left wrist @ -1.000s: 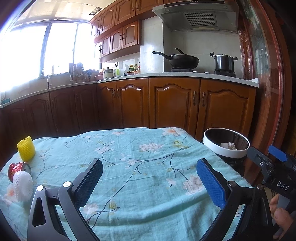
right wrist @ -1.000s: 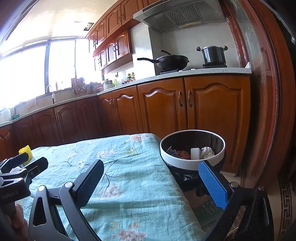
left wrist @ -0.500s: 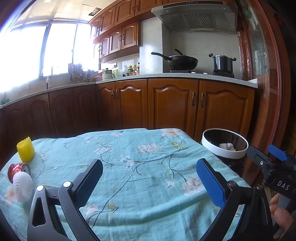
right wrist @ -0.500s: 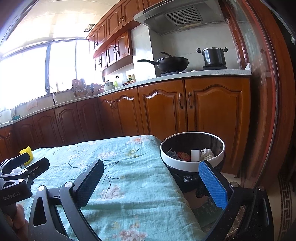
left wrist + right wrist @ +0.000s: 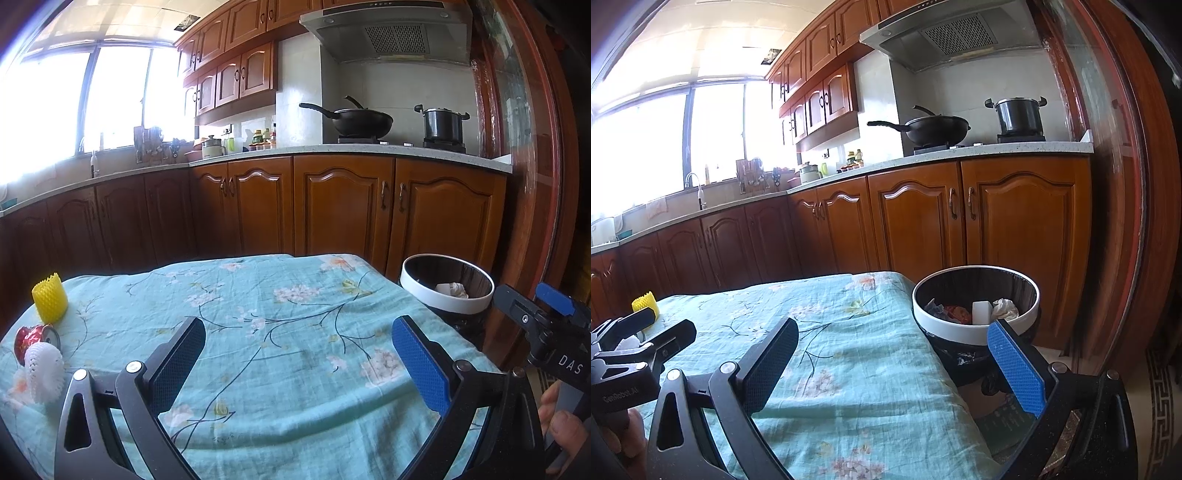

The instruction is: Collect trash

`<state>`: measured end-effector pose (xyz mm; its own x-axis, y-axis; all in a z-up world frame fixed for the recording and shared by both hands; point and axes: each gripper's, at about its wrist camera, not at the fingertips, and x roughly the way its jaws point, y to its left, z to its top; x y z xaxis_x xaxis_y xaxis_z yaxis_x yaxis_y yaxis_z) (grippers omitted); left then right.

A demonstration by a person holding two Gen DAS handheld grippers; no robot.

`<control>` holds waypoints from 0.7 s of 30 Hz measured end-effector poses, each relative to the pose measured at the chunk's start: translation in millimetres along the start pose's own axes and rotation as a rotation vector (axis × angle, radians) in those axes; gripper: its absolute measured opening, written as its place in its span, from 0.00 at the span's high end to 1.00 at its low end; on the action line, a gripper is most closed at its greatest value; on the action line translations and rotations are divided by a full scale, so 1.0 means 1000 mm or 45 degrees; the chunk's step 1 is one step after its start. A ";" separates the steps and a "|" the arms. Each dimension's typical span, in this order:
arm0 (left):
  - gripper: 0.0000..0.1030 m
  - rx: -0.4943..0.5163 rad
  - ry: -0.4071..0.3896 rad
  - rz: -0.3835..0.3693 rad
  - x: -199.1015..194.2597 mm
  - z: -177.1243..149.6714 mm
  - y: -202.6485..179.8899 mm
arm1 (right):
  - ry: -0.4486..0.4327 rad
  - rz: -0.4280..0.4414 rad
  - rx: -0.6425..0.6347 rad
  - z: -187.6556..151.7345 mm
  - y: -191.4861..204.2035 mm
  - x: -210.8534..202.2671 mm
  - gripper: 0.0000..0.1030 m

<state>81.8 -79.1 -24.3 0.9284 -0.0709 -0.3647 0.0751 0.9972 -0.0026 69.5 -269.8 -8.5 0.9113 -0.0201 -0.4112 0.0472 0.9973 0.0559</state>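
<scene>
Left wrist view: yellow foam net (image 5: 50, 303) stands upright; both grippers' jaws gape empty.

A teal floral-clothed tabletop (image 5: 280, 332) stood before the wooden kitchen cabinets (image 5: 343, 210). At its left edge sat a yellow foam-net sleeve (image 5: 49, 302), with a crushed red can (image 5: 34, 338) and white foam net (image 5: 43, 371) nearer. A white-rimmed round trash bin (image 5: 975, 328) stood right of the tabletop, holding crumpled waste.

Wrinkled floral cotton-like cloth (image 5: 280, 332) lying matt, cabinets (image 5: 343, 206) showing glossy varnished wood, bin (image 5: 975, 332) gleaming with smooth white plastic rim, foam nets (image 5: 50, 302) looking soft and meshed, can (image 5: 35, 338) shining metallic, pads (image 5: 1015, 363) showing textured rubber
</scene>
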 end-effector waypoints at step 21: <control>0.01 0.007 -0.001 -0.017 -0.001 0.000 0.001 | -0.007 0.004 0.001 0.003 0.000 -0.002 0.00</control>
<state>81.3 -78.0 -23.9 0.9277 -0.0846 -0.3636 0.0898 0.9960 -0.0027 68.5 -269.4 -5.0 0.9138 -0.0169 -0.4058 0.0444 0.9973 0.0584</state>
